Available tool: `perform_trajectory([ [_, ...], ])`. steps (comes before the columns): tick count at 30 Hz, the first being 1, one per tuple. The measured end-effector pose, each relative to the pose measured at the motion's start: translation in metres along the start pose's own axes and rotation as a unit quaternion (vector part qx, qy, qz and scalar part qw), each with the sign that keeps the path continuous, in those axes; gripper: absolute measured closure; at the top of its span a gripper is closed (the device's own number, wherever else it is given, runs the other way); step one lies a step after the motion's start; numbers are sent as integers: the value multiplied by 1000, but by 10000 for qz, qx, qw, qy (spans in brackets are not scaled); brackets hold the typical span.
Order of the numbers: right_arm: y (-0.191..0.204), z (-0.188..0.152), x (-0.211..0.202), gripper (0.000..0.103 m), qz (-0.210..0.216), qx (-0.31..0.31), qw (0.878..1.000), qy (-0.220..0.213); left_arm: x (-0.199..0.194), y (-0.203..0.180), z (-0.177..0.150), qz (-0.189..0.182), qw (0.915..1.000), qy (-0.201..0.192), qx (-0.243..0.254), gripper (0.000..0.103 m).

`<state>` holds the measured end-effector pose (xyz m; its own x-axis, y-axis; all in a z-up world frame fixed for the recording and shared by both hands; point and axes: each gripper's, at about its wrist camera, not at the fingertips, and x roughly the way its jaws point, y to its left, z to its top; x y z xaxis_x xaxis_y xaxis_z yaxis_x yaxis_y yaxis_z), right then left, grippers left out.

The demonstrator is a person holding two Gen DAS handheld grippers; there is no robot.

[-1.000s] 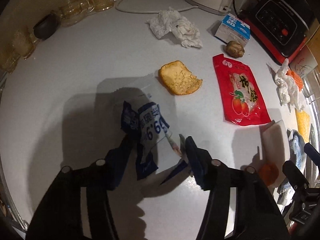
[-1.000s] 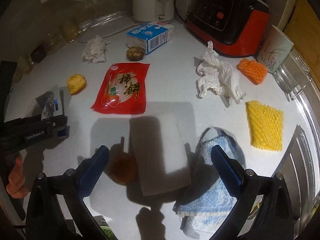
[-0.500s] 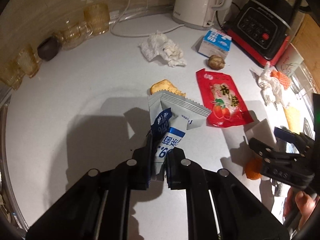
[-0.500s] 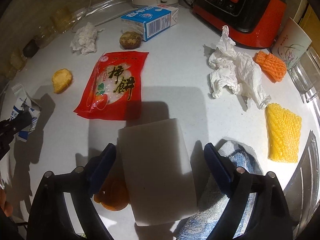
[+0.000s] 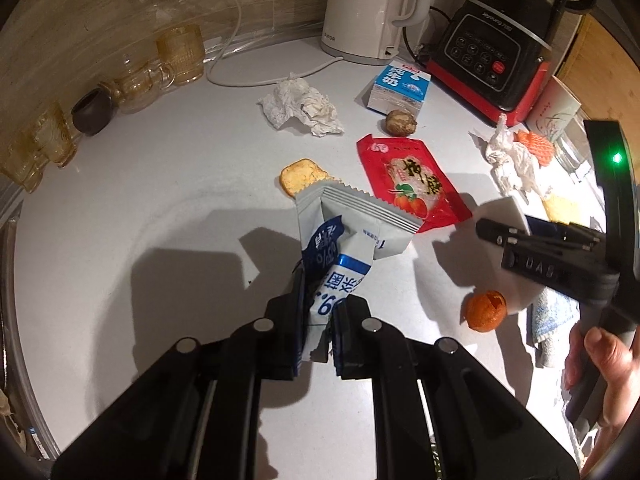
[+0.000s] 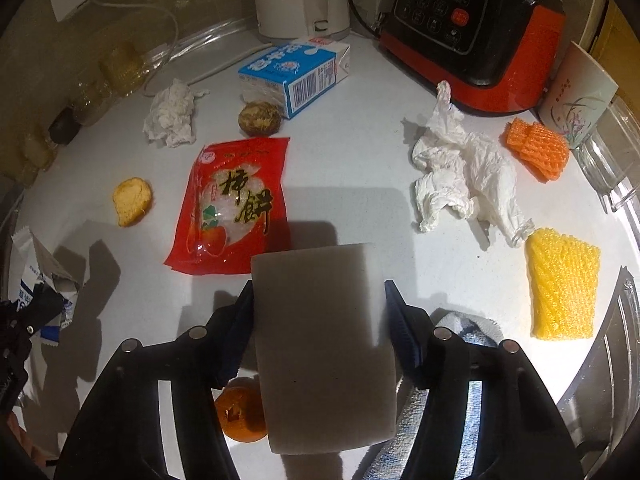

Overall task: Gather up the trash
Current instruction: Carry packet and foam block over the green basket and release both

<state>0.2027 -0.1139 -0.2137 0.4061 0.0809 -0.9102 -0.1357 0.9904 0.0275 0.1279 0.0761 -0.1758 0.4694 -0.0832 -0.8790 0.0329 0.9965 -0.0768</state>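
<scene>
wrapper (image 5: 344, 256) now lifted, sponge (image 6: 324, 344) seemingly gripped

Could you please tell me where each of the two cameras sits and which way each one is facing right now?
Left wrist: sits on the left tongs, looking steeply down at the counter; the tongs are shut on a blue-and-white wrapper; the right tongs and a hand show at the right edge.
Right wrist: sits on the right tongs, looking down; the jaws have just been closing around a white block; the left tongs show at the left edge.
Shared: the red packet, milk carton, orange peel.
</scene>
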Motion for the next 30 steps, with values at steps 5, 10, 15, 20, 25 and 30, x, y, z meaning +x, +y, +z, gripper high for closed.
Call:
perform_trajectory([
  [5, -2, -10, -46, 41, -91, 159, 9991, -377, -25, -15, -19, -282, 9990, 52, 351, 92],
  [10, 0, -58, -100, 41, -217, 242, 9980, -550, -51, -37, -70, -595, 9921, 413, 1025, 92],
  [15, 4, -126, -135, 41, -280, 457, 9974, -472, -63, -52, -130, -915, 9802, 797, 1563, 92],
  [20, 14, -191, -151, 40, -340, 683, 9967, -272, -64, -64, -186, -1066, 9665, 1126, 2044, 92],
  [25, 20, -248, -153, 40, -345, 942, 9950, -23, -59, -72, -232, -1141, 9545, 1425, 2358, 86],
  [30, 25, -285, -157, 40, -314, 1138, 9930, 95, -61, -74, -256, -1042, 9494, 1454, 2580, 42],
])
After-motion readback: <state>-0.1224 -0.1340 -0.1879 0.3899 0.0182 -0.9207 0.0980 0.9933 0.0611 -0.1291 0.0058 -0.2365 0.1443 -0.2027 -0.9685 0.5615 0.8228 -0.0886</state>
